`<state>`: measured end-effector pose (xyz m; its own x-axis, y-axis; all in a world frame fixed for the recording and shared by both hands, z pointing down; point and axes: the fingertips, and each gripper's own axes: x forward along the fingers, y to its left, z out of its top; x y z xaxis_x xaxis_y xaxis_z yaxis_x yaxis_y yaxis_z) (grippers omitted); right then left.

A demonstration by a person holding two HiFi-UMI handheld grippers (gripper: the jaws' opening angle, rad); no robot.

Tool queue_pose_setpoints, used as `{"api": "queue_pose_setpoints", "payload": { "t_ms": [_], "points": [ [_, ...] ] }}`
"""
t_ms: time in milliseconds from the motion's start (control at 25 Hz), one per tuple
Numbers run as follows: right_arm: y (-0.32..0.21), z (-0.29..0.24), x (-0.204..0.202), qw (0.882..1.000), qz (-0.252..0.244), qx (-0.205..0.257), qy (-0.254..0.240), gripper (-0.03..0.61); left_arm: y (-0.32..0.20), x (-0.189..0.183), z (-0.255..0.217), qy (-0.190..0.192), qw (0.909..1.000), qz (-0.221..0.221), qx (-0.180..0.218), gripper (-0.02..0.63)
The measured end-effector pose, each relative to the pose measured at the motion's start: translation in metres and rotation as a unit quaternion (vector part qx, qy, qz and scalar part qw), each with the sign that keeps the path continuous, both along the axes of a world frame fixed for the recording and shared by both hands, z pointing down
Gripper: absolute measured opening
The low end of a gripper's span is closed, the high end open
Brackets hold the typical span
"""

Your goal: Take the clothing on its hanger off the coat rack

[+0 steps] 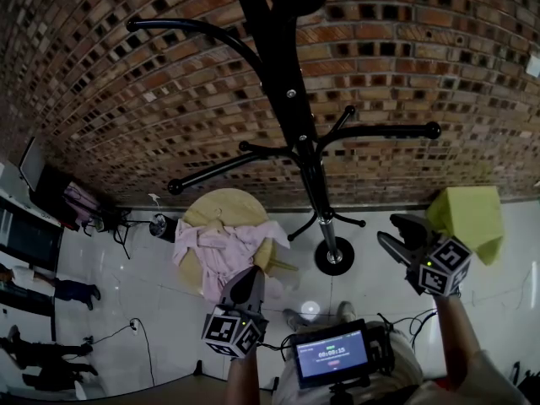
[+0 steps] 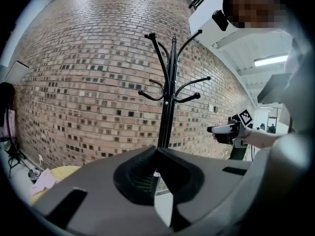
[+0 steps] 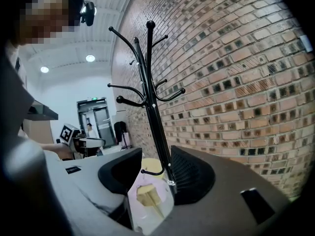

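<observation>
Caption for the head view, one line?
Left gripper and right gripper face a bare black metal coat rack; pink clothing lies on a round yellow table.

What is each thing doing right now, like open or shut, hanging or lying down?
Coat rack: standing upright, hooks bare.
Pink clothing: lying crumpled on the round table, not hanging.
Left hand-held gripper: shut, nothing in it.
Right hand-held gripper: open, nothing in it.

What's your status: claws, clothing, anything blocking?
Left claw shut, empty. Right claw open, empty. Clothing off the rack, heaped on the table. Rack hooks bare, nothing in the way.
</observation>
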<state>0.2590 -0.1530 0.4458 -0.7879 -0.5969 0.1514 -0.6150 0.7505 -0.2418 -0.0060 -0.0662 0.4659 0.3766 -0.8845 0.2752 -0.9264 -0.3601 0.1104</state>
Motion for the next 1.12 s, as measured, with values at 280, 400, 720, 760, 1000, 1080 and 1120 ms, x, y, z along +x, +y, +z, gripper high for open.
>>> {"api": "queue_pose_setpoints", "payload": {
  "t_ms": [280, 400, 720, 760, 1000, 1080, 1120],
  "points": [
    [0.0001, 0.0007, -0.0003, 1.000, -0.002, 0.002, 0.002, 0.179, -0.0011, 0.0028, 0.0007, -0.001, 1.0000, 0.002, 0.001, -0.015],
    [-0.0014, 0.0003, -0.0007, 1.000, -0.002, 0.002, 0.004, 0.179, -0.0026, 0.0034, 0.0009, 0.000, 1.0000, 0.003, 0.000, -0.015],
    [-0.0047, 0.0010, -0.0007, 1.000, 0.000, 0.002, 0.003, 0.179, -0.0066, 0.0053, 0.0014, -0.001, 1.0000, 0.007, 0.001, -0.015],
    [-0.0052, 0.0011, -0.0007, 1.000, 0.000, 0.002, 0.003, 0.179, -0.0072, 0.0053, 0.0014, -0.001, 1.0000, 0.007, 0.001, -0.015],
    [-0.0054, 0.0030, 0.0010, 1.000, 0.004, 0.000, 0.003, 0.179, -0.0076, 0.0039, 0.0030, -0.001, 1.0000, 0.007, -0.001, -0.015],
    [-0.0051, 0.0040, 0.0025, 1.000, 0.007, -0.002, 0.004, 0.179, -0.0066, 0.0039, 0.0054, 0.001, 1.0000, 0.007, -0.005, -0.015],
    [-0.0052, 0.0049, 0.0032, 1.000, 0.008, -0.002, 0.004, 0.178, -0.0062, 0.0037, 0.0069, 0.001, 1.0000, 0.007, -0.006, -0.015]
  ]
}}
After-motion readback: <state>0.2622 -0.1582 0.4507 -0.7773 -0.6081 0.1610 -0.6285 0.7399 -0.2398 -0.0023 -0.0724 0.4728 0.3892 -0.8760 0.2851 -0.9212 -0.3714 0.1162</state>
